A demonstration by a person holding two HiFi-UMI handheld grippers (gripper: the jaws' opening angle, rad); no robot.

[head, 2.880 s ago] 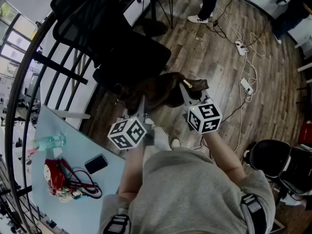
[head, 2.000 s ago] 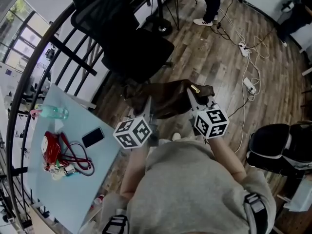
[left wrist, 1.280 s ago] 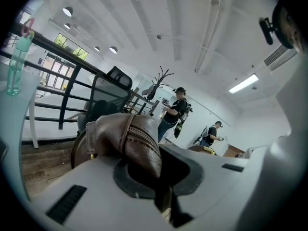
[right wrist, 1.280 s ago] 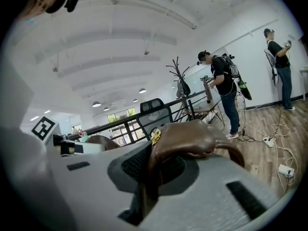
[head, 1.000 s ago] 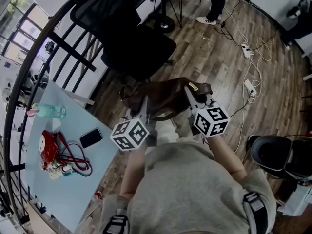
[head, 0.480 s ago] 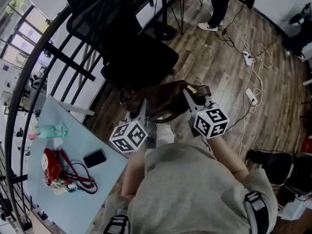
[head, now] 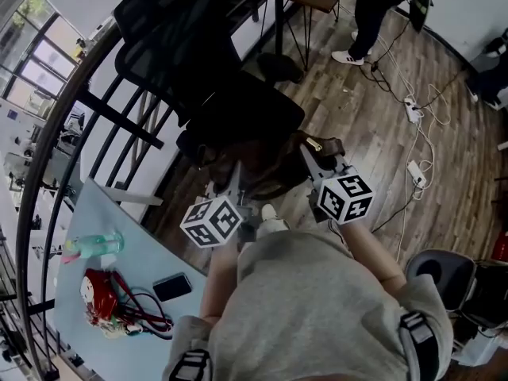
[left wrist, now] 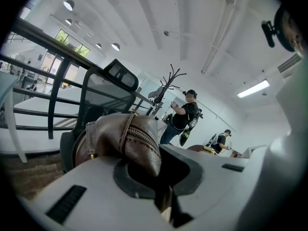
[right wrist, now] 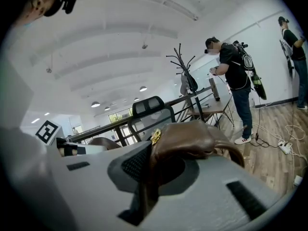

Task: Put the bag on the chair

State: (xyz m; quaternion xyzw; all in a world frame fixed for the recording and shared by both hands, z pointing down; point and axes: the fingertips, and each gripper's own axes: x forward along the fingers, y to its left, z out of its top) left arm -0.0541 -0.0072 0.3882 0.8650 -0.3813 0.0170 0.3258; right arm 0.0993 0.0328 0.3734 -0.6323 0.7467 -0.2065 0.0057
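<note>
A brown leather bag [head: 266,165] hangs in the air between my two grippers, just in front of the seat of a black mesh office chair [head: 238,105]. My left gripper [head: 235,179] is shut on the bag's left end, where the zipped leather [left wrist: 127,138] bulges out past the jaws. My right gripper [head: 308,155] is shut on the bag's right end [right wrist: 192,138], beside a gold clasp [right wrist: 155,136]. The chair's backrest [left wrist: 108,93] rises behind the bag in the left gripper view and appears again as the headrest [right wrist: 151,107] in the right gripper view.
A black metal railing [head: 87,109] runs along the left. A pale table [head: 119,292] carries a bottle [head: 99,244], a phone [head: 175,286] and a red item with cords [head: 99,300]. Cables and power strips [head: 417,169] lie on the wood floor. A person [head: 381,6] stands at the back; another chair [head: 440,272] sits right.
The bag, still gripped at both ends, has come closer to the black chair's seat. The table and its items have slid down and back in the head view.
</note>
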